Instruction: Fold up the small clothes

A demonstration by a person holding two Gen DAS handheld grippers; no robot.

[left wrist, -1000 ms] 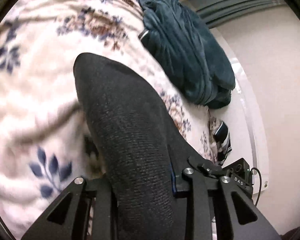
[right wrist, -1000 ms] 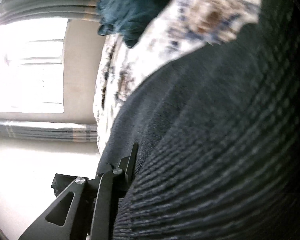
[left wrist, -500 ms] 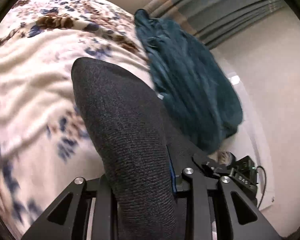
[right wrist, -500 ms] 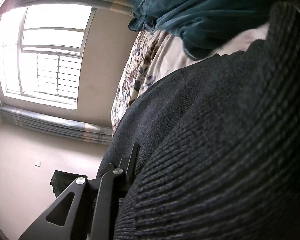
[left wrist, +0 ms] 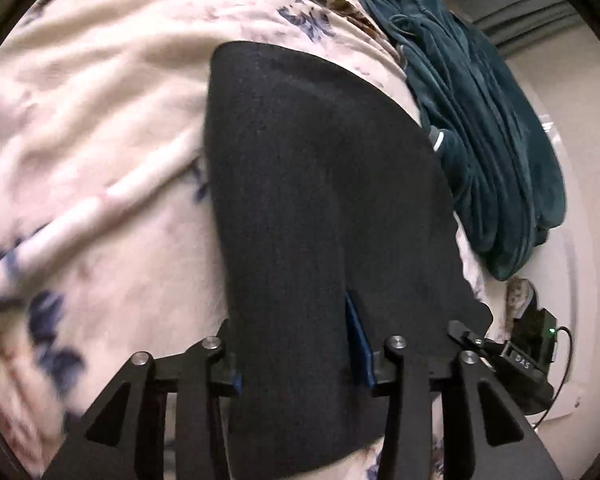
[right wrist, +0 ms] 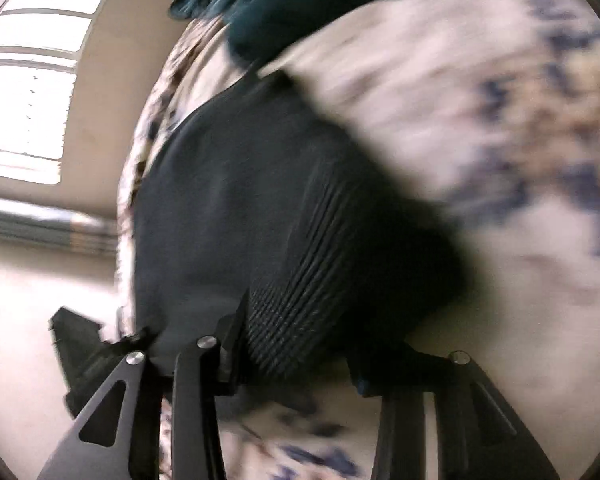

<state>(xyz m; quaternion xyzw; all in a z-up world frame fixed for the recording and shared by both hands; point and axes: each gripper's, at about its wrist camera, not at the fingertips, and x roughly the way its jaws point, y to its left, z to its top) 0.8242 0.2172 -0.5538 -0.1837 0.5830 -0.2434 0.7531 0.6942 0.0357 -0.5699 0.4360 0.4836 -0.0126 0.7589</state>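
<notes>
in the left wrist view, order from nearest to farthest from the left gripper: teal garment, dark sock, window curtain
1. dark sock: between the left gripper's fingers, draped forward.
2. teal garment: heaped to the right, on the floral blanket.
3. window curtain: top right, beyond the garment.

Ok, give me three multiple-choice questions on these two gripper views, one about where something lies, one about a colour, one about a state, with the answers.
1. Where does the teal garment lie?
A. on the floral blanket
B. on the floor
C. in a drawer

2. What colour is the sock?
A. white
B. red
C. dark grey

3. What is the left gripper doing?
A. hanging open
B. clamping the sock
C. gripping the blanket

Answers: 1 A, it rests on the blanket's far edge. 2 C, the knit looks charcoal. 3 B, the sock runs between its fingers.
</notes>
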